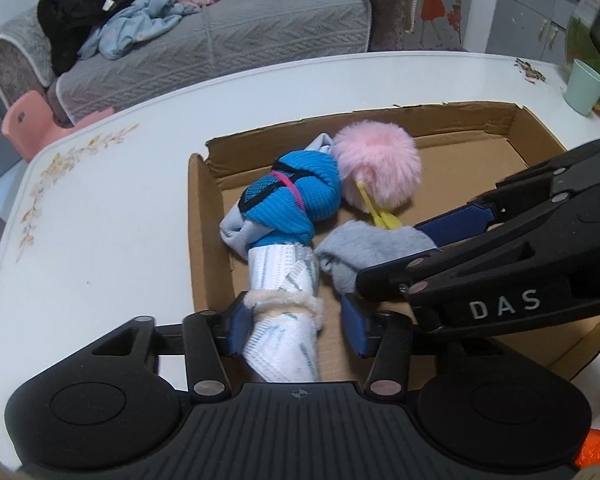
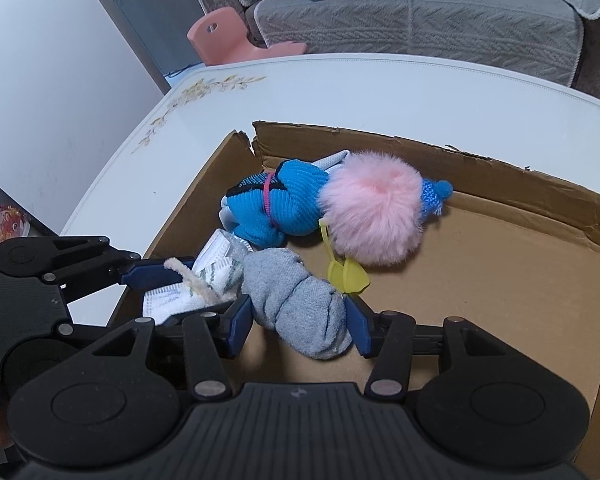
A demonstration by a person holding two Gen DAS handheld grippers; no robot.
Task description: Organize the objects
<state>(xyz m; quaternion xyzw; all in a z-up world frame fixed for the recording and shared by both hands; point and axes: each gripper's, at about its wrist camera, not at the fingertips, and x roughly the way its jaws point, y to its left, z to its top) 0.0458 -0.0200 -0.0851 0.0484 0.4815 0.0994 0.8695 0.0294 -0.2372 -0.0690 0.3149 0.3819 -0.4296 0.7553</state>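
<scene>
A shallow cardboard box (image 1: 480, 126) (image 2: 540, 264) lies on the white table. In it are a blue knit bundle (image 1: 296, 196) (image 2: 284, 204), a pink pompom (image 1: 376, 160) (image 2: 374, 208) with a yellow clip (image 2: 346, 274), a white rolled sock bundle (image 1: 284, 304) (image 2: 188, 288) and a grey sock bundle (image 1: 364, 252) (image 2: 300, 304). My left gripper (image 1: 296, 322) has its jaws apart around the white bundle, which touches only the left pad. My right gripper (image 2: 300, 326) has its jaws at both sides of the grey bundle inside the box.
The white table (image 1: 100, 216) has a floral print at its left edge. A mint cup (image 1: 584, 86) stands at the far right. A grey sofa (image 1: 220, 52) with clothes and a pink stool (image 1: 32, 124) lie beyond the table.
</scene>
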